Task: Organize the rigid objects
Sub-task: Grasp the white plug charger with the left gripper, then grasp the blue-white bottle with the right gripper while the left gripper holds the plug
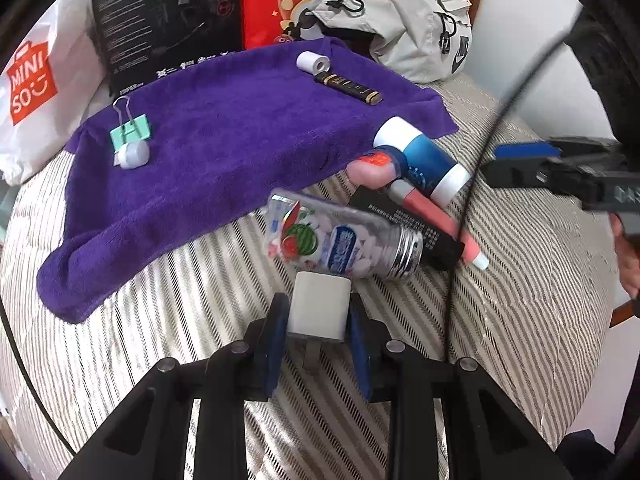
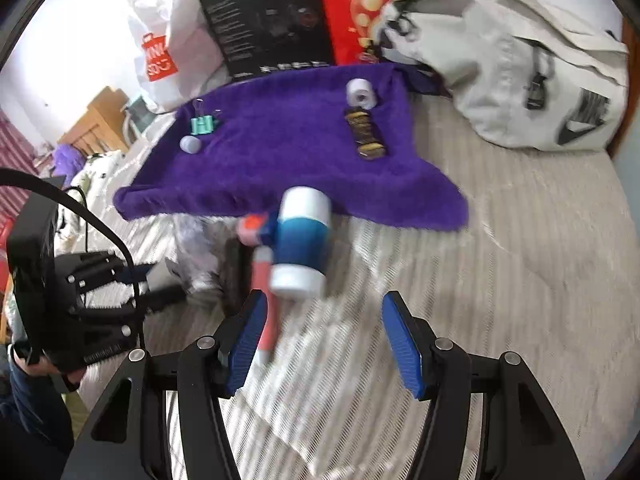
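Left gripper (image 1: 319, 322) clamps white charger plug (image 1: 318, 306) above striped bedding (image 1: 200, 300), near candy bottle (image 1: 344, 240). Right gripper (image 2: 324, 344) wide open, empty, near blue-white tube (image 2: 302, 240). Binder clip (image 1: 130, 130), paper roll (image 1: 313, 63), dark tube (image 1: 350, 87) on purple towel (image 1: 240, 140).

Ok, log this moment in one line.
left hand-held gripper: shut on white charger | right hand-held gripper: open, empty | purple towel: four items
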{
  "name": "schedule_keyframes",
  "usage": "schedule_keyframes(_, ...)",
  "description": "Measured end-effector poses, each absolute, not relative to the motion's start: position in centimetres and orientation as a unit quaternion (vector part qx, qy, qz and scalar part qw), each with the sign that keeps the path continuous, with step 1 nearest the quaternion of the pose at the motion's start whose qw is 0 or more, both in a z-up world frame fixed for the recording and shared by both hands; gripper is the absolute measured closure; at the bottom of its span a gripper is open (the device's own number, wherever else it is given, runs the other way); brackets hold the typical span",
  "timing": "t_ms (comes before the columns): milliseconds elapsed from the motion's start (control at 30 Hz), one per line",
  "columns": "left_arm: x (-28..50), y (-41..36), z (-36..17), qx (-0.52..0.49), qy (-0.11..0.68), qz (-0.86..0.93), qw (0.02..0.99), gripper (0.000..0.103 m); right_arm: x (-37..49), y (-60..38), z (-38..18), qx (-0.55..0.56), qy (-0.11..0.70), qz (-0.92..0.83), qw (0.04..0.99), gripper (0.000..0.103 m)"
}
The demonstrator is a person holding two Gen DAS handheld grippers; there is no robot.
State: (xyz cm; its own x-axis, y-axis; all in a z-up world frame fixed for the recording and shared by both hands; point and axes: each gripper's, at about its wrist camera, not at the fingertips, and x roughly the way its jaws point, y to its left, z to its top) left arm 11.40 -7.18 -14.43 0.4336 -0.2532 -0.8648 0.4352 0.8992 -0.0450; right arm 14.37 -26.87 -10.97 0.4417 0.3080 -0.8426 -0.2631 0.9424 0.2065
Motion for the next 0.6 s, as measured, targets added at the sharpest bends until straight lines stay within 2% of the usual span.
schedule_keyframes(333,11.1,-6.3,-14.5,0.083,0.496,-0.199,0.841,0.075,17.8,-24.2,-13.8,-0.004,0.522,0.151,0.84,0.044)
schedule_keyframes(600,11.1,-6.2,-14.5,0.082,0.495,-0.201,0.841,0.075,17.8,-24.5,-13.6,-0.026,0.519,0.137,0.843,0.044)
